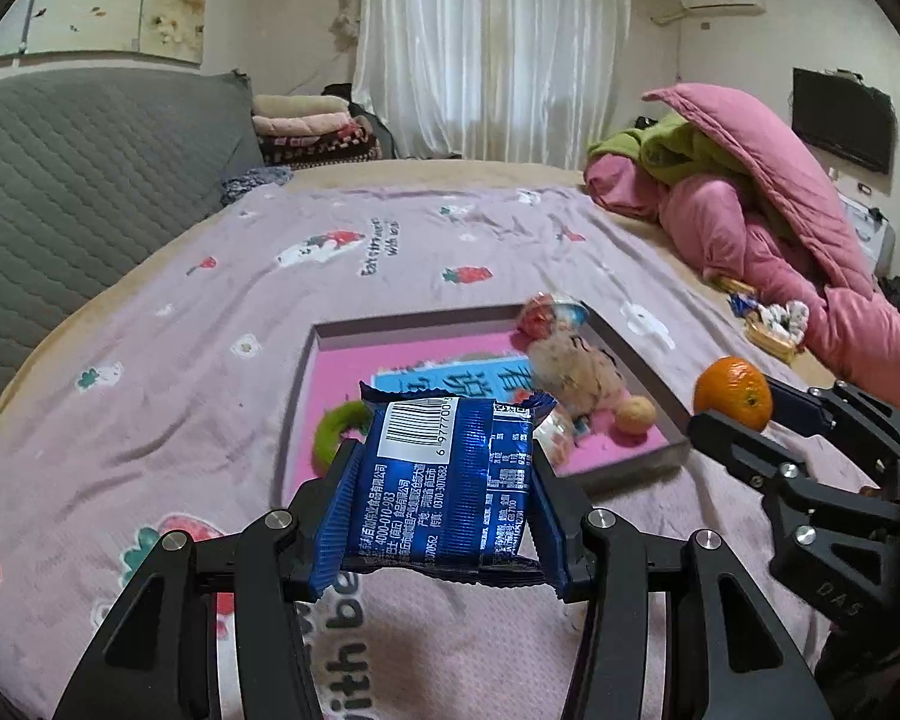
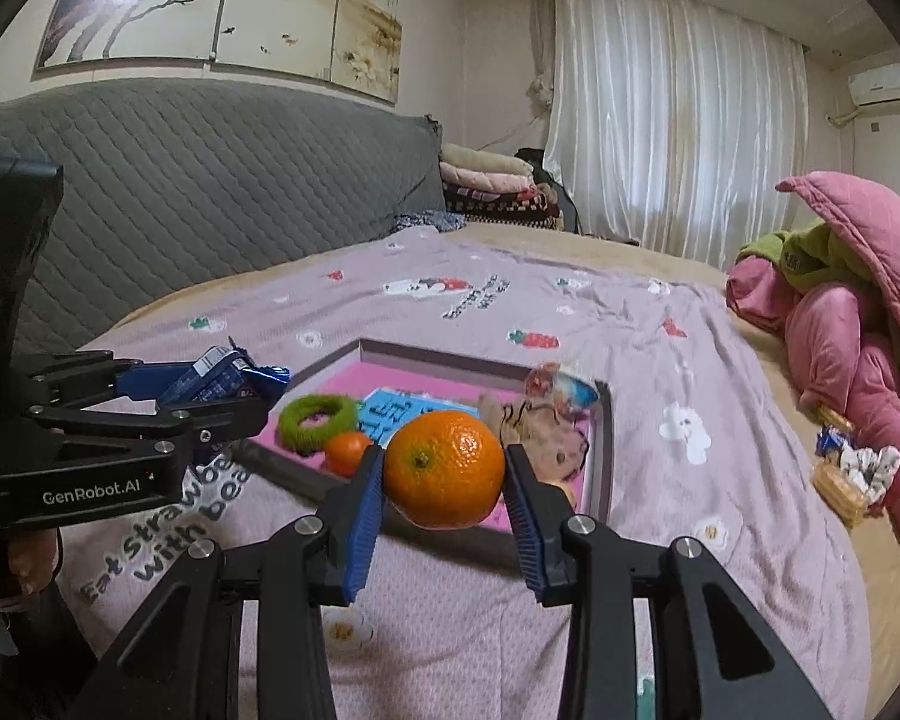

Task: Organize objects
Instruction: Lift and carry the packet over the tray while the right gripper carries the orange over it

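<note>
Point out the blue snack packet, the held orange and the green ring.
blue snack packet (image 1: 444,492), left wrist view, middle of the wrapper's printed back.
held orange (image 2: 444,468), right wrist view, centre of the peel.
green ring (image 2: 317,420), right wrist view, lower left of the fuzzy band, inside the tray.

Left gripper (image 1: 444,480), black linkage with blue ribbed pads, is clamped on the two side edges of a glossy blue foil snack packet (image 1: 450,480) and angled downward, short of the shallow pink-lined tray (image 1: 642,360). Right gripper (image 2: 444,471), same build, pinches a round orange mandarin (image 2: 444,468) between its pads, beside the left, at the tray's near edge.
</note>
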The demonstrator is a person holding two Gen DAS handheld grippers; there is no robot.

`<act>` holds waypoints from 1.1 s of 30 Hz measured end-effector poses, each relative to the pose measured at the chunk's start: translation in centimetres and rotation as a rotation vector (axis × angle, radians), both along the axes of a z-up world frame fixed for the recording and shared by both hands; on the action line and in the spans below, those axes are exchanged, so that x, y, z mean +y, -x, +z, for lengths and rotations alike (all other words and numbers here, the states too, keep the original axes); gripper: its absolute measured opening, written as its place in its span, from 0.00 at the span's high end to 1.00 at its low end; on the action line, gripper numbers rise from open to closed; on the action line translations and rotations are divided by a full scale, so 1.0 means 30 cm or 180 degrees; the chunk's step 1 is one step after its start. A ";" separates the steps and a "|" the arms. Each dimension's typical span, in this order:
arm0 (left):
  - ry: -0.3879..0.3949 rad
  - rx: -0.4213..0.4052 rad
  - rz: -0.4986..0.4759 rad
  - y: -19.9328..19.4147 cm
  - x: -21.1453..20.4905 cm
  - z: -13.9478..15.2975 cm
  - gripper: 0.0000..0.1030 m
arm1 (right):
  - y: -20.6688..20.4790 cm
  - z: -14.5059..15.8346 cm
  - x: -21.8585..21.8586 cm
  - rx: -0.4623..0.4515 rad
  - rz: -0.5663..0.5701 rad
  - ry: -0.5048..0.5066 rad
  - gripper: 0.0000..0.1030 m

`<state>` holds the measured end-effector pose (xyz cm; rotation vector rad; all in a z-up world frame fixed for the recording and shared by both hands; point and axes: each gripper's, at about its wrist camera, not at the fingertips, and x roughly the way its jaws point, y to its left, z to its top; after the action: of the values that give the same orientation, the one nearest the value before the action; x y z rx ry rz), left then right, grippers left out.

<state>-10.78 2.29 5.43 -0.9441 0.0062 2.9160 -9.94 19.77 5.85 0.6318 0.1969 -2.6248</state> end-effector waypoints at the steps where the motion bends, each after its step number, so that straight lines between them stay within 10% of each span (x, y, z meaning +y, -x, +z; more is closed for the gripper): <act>1: -0.0001 0.0009 0.0009 0.007 -0.007 0.003 0.49 | 0.011 0.009 -0.001 0.0011 -0.0007 0.0012 0.62; 33: -0.0066 -0.0434 0.0228 0.292 -0.171 -0.217 0.49 | 0.282 -0.172 -0.014 -0.0692 -0.0127 -0.0077 0.62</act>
<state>-19.55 -2.83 -1.07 -1.1607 -0.0669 2.9024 -18.38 19.35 0.68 0.9311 0.1512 -2.5703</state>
